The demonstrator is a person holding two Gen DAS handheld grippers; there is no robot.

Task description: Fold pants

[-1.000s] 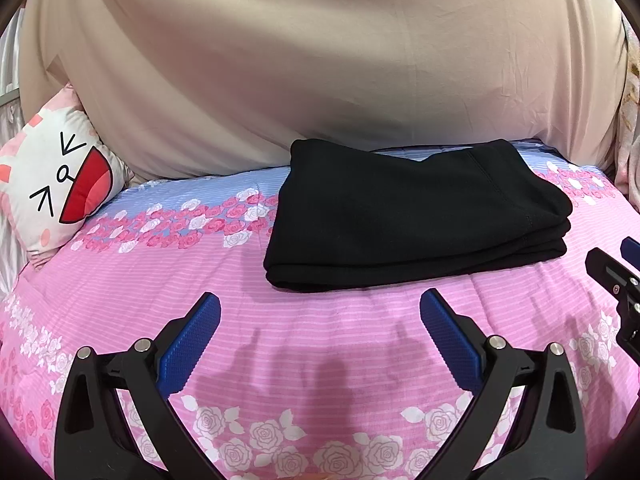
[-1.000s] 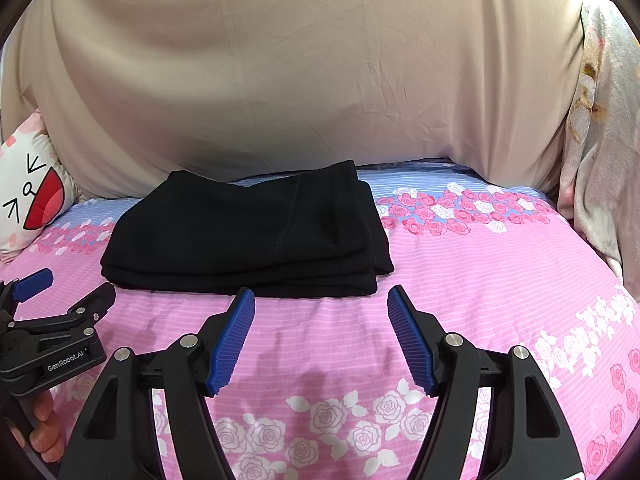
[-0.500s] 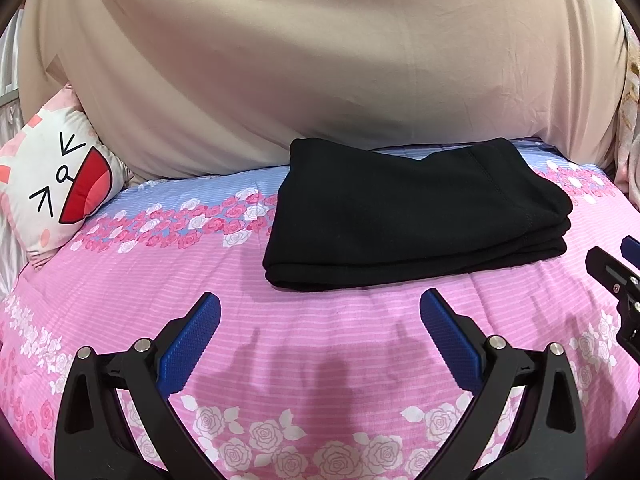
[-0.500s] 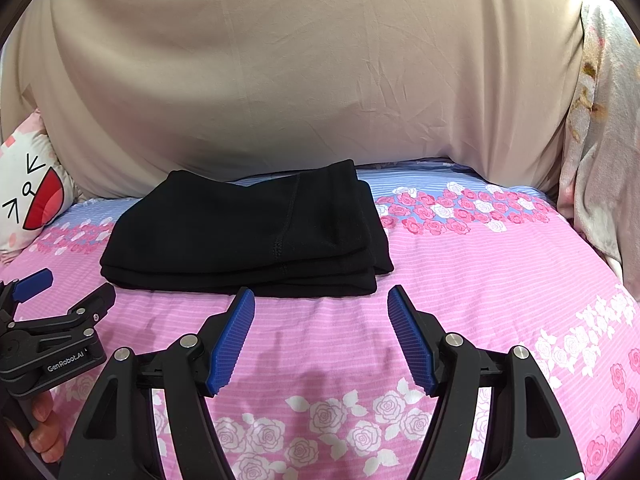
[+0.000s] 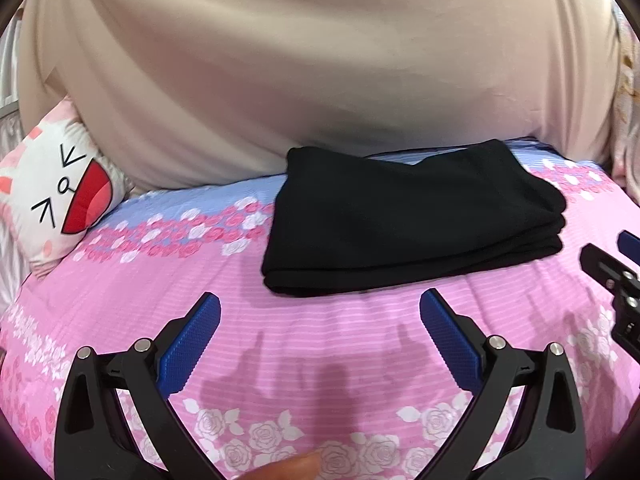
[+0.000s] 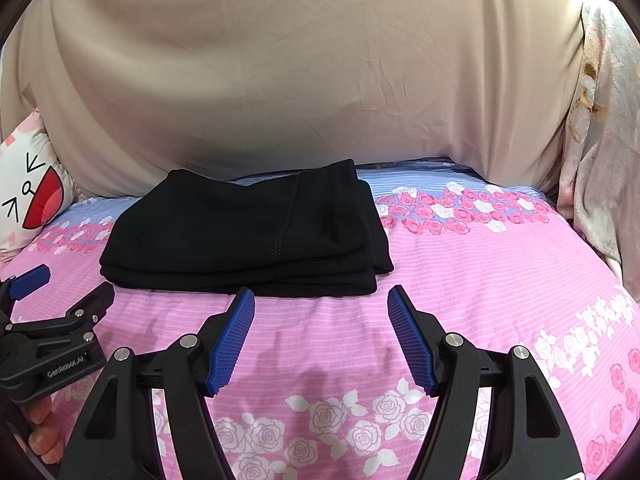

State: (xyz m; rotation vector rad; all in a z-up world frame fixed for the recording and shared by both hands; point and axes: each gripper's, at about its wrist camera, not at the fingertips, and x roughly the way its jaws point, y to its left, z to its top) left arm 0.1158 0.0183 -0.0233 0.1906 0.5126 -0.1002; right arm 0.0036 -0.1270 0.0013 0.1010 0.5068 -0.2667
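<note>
Black pants (image 5: pixel 408 216) lie folded into a flat, layered rectangle on the pink rose-print bedsheet (image 5: pixel 320 344), close to the beige backdrop. In the right wrist view the same pants (image 6: pixel 248 236) rest just beyond my fingers. My left gripper (image 5: pixel 320 320) hovers short of the pants' near edge, open, with nothing between its blue pads. My right gripper (image 6: pixel 321 312) is open too, empty, just in front of the pants' near right corner. The left gripper's body (image 6: pixel 52 344) shows at the left edge of the right wrist view, with fingers of a hand (image 6: pixel 44 432) below it.
A white cartoon-face pillow (image 5: pixel 56 196) leans at the far left. Beige fabric (image 6: pixel 312 72) drapes behind the bed. A pale flowered cloth (image 6: pixel 600 152) hangs at the right. Part of the right gripper (image 5: pixel 616 280) pokes in at the left wrist view's right edge.
</note>
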